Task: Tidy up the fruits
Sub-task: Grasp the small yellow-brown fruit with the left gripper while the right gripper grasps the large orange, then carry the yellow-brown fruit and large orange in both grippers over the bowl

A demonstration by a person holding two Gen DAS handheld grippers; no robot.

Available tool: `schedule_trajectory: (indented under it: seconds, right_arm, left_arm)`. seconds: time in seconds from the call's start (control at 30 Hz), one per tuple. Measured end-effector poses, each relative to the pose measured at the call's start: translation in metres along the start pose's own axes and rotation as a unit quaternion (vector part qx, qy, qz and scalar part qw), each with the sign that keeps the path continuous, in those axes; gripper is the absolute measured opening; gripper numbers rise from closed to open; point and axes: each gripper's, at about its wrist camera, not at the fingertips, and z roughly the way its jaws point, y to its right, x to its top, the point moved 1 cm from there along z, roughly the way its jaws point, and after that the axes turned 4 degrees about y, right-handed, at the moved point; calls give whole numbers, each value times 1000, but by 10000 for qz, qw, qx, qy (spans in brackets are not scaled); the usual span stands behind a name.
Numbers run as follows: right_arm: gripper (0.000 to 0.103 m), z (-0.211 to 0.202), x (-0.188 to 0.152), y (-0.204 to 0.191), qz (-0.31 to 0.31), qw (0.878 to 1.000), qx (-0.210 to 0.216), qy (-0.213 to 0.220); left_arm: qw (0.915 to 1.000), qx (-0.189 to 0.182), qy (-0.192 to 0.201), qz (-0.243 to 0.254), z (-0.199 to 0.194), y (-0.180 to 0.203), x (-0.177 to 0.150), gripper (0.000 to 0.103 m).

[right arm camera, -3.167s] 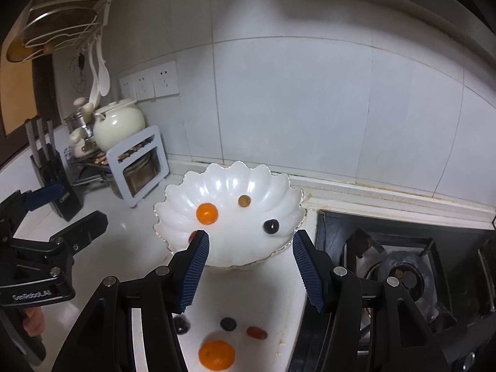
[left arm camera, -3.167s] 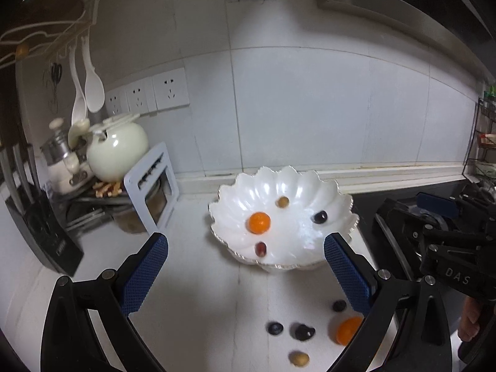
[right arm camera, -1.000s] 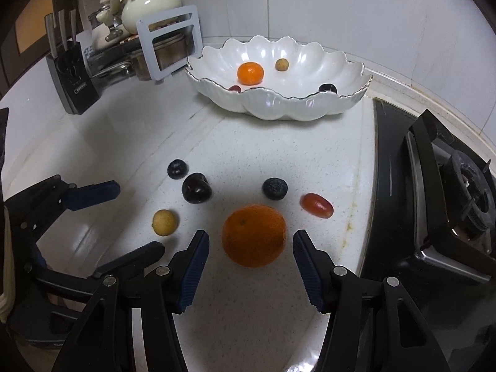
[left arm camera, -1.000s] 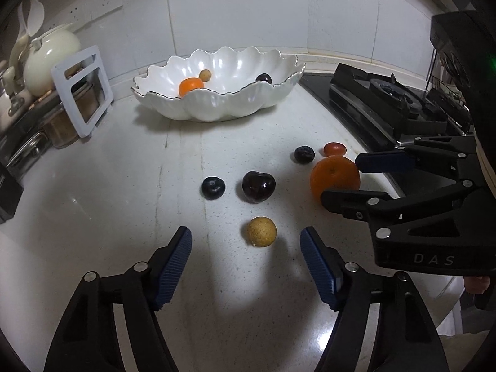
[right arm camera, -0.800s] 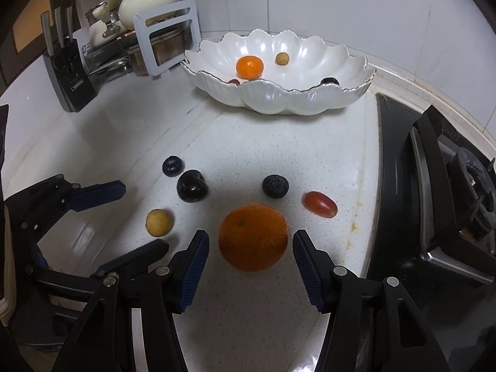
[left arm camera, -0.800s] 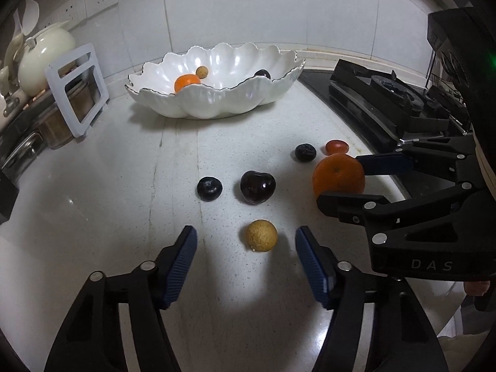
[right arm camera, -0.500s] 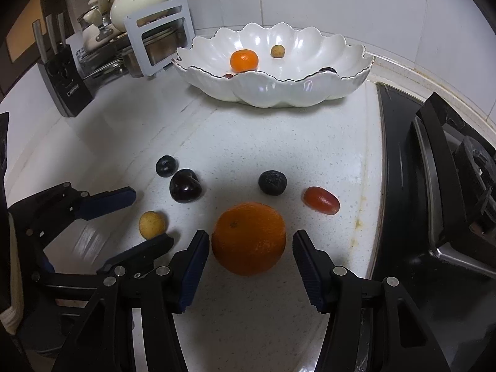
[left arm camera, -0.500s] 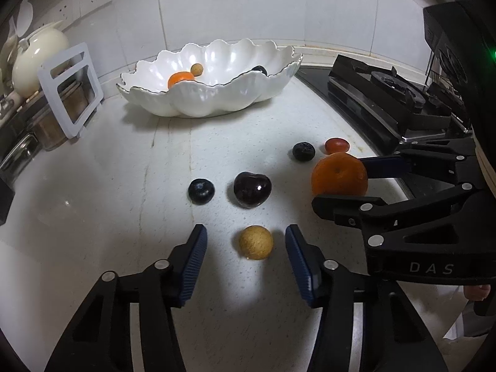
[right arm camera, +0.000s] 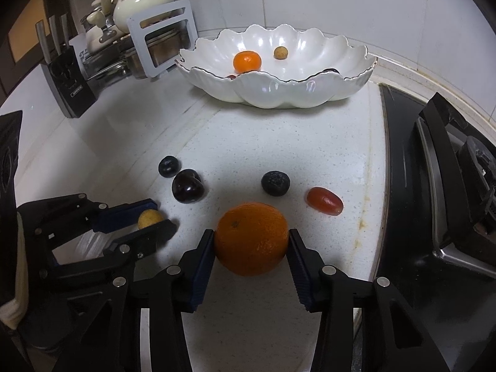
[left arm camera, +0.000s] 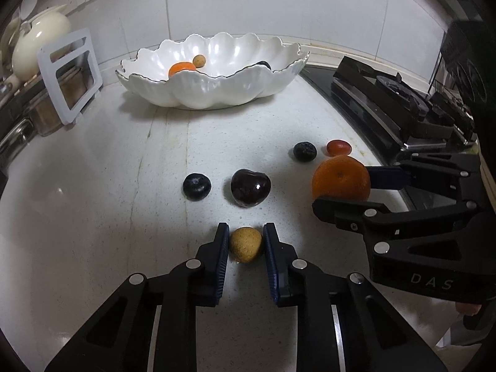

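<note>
orange (right arm camera: pixel 251 238), longan (left arm camera: pixel 245 244), on counter

Two handheld grippers are angling steeply down at the counter. The left gripper (left arm camera: pixel 245 239) is sitting at six o'clock in its own view, pads pressing both sides of a small yellow fruit (left arm camera: pixel 245 244). The right gripper (right arm camera: pixel 251 243) is closing its jaws, pads touching an orange (right arm camera: pixel 251 238) at either side.

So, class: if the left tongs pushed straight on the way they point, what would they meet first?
The left tongs are shut on the small yellow fruit and tilt steeply down, so they would probably press into the countertop almost at once. Further along that line lies the dark cherry.
</note>
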Motion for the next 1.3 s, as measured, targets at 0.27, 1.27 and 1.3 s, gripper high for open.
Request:
schedule_trajectory:
  seconds: [0.27, 1.27, 1.3]
  right_arm:
    - [47, -4, -1, 3, 86, 9999, 43, 34]
    - [47, -68, 42, 9, 160, 9932, -138, 1141]
    - [47, -70, 43, 10, 161, 9929, -138, 1174]
  left_arm:
    - [9996, -58, 119, -267, -11, -4, 4, 23]
    - [9904, 96, 1328, -371, -73, -7, 68, 23]
    - [9900, 75, 1359, -382, -74, -8, 72, 23]
